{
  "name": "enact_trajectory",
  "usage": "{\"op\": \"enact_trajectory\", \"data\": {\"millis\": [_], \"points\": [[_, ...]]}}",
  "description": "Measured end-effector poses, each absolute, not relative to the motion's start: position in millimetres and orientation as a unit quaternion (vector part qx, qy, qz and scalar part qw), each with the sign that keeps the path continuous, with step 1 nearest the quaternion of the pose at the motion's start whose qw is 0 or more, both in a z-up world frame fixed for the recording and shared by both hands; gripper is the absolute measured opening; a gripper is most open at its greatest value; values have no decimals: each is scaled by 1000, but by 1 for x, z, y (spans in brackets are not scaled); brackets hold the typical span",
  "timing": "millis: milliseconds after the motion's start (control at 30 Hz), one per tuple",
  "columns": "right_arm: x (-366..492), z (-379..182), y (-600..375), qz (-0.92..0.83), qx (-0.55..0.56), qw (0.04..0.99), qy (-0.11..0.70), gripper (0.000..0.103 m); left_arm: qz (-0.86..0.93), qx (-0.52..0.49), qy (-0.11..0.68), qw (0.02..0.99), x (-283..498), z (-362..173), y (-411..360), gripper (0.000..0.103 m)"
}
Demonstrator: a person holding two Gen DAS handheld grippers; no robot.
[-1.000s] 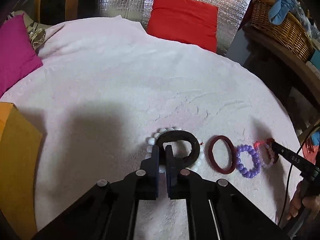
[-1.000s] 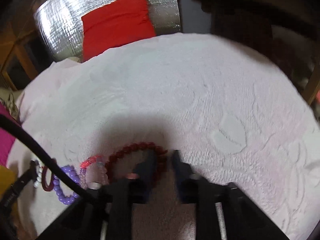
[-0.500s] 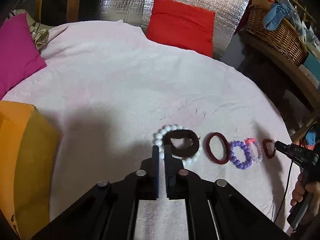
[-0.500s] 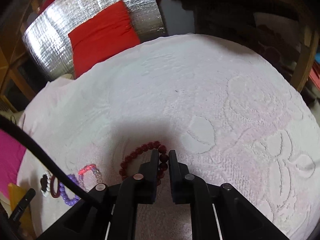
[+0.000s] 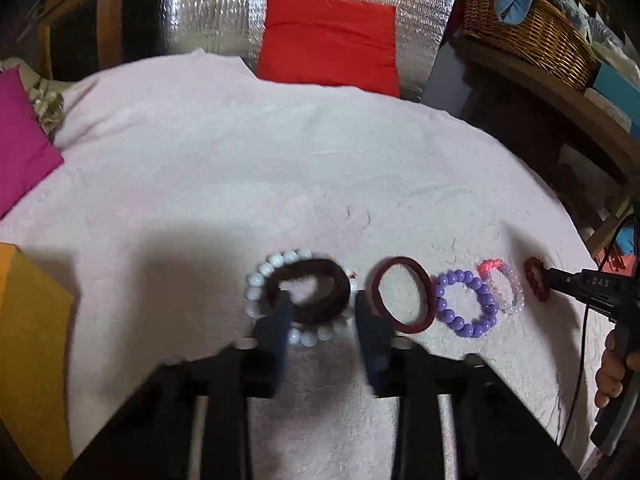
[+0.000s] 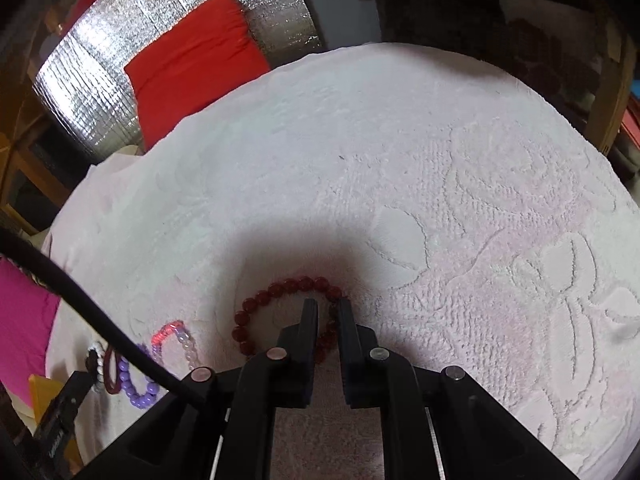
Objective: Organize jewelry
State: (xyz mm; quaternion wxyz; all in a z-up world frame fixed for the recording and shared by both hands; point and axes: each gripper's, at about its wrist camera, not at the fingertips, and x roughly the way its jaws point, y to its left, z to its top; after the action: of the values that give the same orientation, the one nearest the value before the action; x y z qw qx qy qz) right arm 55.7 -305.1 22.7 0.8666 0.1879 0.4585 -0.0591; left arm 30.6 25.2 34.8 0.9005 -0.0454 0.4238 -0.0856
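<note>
Several bracelets lie in a row on the white towel (image 5: 280,160): a white bead bracelet (image 5: 256,284) with a dark brown bangle (image 5: 332,280) on it, a maroon bangle (image 5: 400,260), a purple bead bracelet (image 5: 464,328), a pink-and-clear one (image 5: 516,292) and a dark red bead bracelet (image 5: 534,276). My left gripper (image 5: 323,300) is opening, its jaws standing either side of the brown bangle and white beads without pressing on them. My right gripper (image 6: 327,305) is shut on the right side of the dark red bead bracelet (image 6: 280,288), at the right end of the row.
An orange box (image 5: 28,340) stands at the left edge and a magenta cushion (image 5: 20,160) lies behind it. A red cushion (image 5: 328,48) leans on silver foil at the back. A wicker basket (image 5: 528,32) sits on a shelf at the right. A black cable (image 6: 80,300) crosses the right wrist view.
The left jaws have spread from shut to either side of the brown bangle and white beads. The right gripper stays shut on the dark red bracelet, now a little farther from the pink one.
</note>
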Motion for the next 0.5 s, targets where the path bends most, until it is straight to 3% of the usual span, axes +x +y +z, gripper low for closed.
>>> {"op": "enact_trajectory", "data": {"millis": [133,400,500], "points": [[56,21,-304,-58,182,866,462,11,-80,-36,422,902,34,33,22,8],[51,26,-308,-42,192,863,465,11,-95,-57,413,904,28,38,32,2],[51,26,-312,-33,208,856,472,16,-94,-55,405,908,25,44,36,2]]}}
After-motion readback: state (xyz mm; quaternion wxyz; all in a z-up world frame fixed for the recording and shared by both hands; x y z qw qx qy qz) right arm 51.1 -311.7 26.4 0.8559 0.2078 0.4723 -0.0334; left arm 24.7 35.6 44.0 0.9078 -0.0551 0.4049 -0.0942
